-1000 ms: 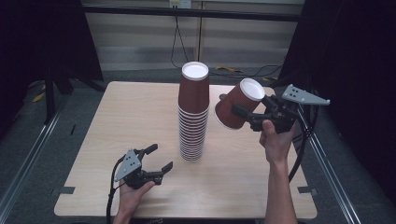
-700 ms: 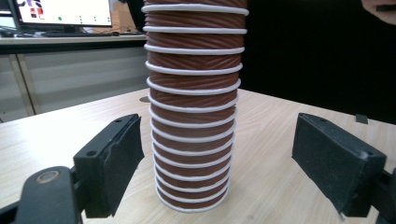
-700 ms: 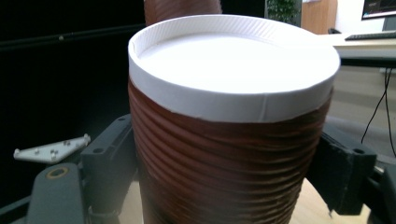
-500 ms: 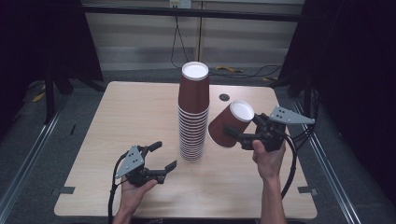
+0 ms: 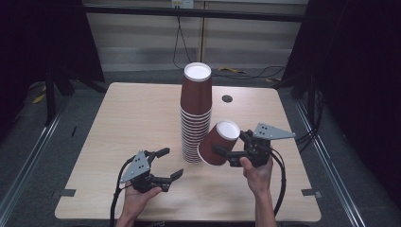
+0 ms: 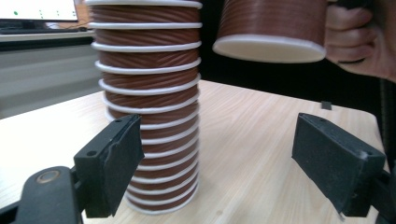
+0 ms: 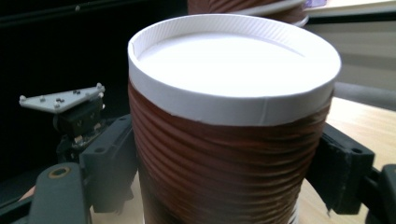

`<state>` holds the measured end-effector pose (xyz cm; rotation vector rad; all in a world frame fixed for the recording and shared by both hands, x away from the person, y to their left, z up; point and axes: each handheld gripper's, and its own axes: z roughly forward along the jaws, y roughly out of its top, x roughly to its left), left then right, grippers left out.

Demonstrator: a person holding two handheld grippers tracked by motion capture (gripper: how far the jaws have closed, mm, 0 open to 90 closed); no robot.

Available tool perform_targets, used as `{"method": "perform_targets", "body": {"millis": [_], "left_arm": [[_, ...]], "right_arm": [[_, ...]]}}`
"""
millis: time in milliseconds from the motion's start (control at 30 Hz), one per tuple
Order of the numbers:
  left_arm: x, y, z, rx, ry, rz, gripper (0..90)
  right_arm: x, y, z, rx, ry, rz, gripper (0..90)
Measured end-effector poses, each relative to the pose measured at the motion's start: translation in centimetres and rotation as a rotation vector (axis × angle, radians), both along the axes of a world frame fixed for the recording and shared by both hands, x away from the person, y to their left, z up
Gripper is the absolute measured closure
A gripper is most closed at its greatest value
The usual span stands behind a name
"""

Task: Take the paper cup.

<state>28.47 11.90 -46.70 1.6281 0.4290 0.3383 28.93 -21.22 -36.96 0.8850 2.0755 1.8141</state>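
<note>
My right gripper (image 5: 227,153), pinching one cup (image 5: 218,143), has dropped beside the stack (image 5: 195,118); setting it down remains. My left gripper (image 5: 169,164) gapes empty.

I see one brown ribbed paper cup (image 5: 219,143) upside down, tilted, its white base up and its white-rimmed mouth low toward the stack (image 5: 195,116). It hangs above the wooden table, just beside that tall upright tower of nested, inverted brown cups at the table's middle.
</note>
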Motion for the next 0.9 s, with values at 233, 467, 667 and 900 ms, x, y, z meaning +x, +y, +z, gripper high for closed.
{"method": "perform_targets", "body": {"millis": [233,467,667,900], "left_arm": [[-0.2,-1.4,0.3,0.02,-0.016,-0.043,16.0],[-0.5,-2.2,0.6,0.017,-0.042,-0.083,15.4],[-0.7,-2.8,0.7,0.007,-0.045,-0.103,15.5],[-0.9,-3.8,0.8,0.006,-0.068,-0.125,15.0]], "right_arm": [[0.1,1.2,-1.0,-0.022,0.009,0.039,19.5],[-0.4,2.4,-2.0,-0.03,0.023,0.066,19.5],[-0.6,2.8,-2.7,-0.013,0.032,0.086,19.6],[-0.6,3.4,-3.2,-0.016,0.044,0.102,19.7]]}}
